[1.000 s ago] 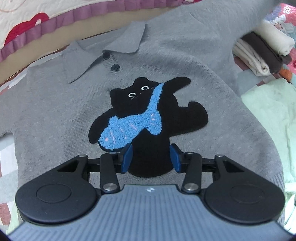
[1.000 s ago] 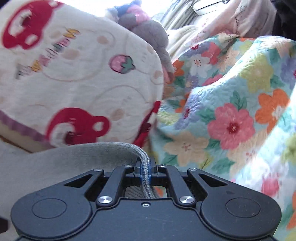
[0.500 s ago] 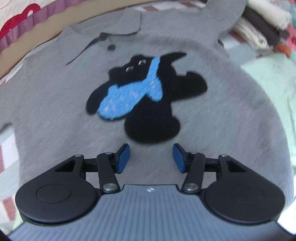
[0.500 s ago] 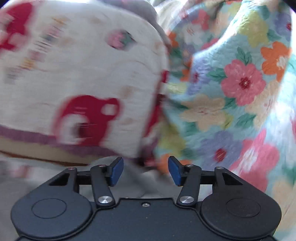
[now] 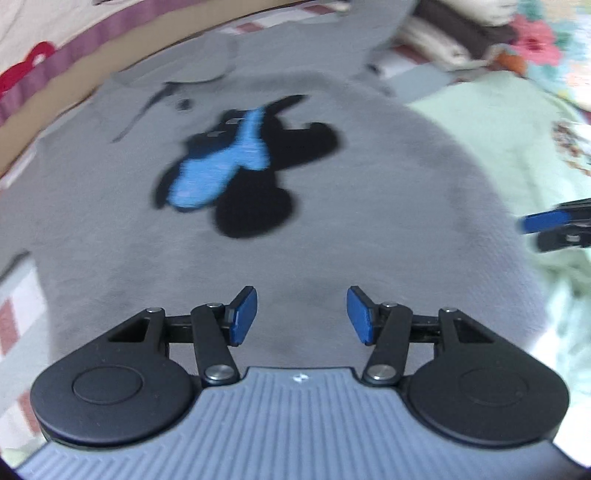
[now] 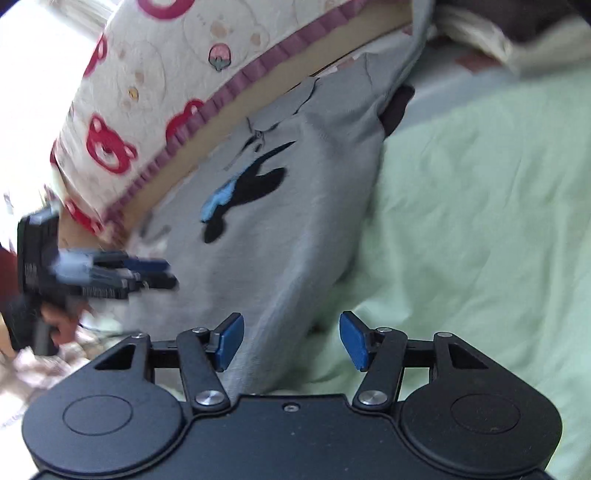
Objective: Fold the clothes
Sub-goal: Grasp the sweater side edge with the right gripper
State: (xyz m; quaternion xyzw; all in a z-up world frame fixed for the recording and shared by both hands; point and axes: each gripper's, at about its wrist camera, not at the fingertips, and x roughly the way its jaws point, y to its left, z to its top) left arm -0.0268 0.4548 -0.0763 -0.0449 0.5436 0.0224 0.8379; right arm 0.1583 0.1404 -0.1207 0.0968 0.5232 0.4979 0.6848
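Observation:
A grey collared sweater (image 5: pixel 369 192) with a black cat and blue fish patch (image 5: pixel 243 162) lies spread flat, collar at the far end. My left gripper (image 5: pixel 301 317) hovers open above its lower hem, nothing between the blue pads. In the right wrist view the same sweater (image 6: pixel 280 236) runs up and away, and my right gripper (image 6: pixel 291 339) is open over its near right edge, empty. The left gripper (image 6: pixel 110 273), held by a hand, shows blurred at the left there. The right gripper's fingers (image 5: pixel 546 223) poke in at the right edge of the left wrist view.
A pale green garment (image 6: pixel 480 221) lies right of the sweater. Folded cream and brown clothes (image 5: pixel 454 33) are stacked at the far right. A bear-print quilt with a purple frill (image 6: pixel 147 110) borders the far side, above a tan edge.
The right gripper let go of the grey fabric it held, opened, and swung down to the sweater's right edge. The left gripper pulled back toward the hem, staying open.

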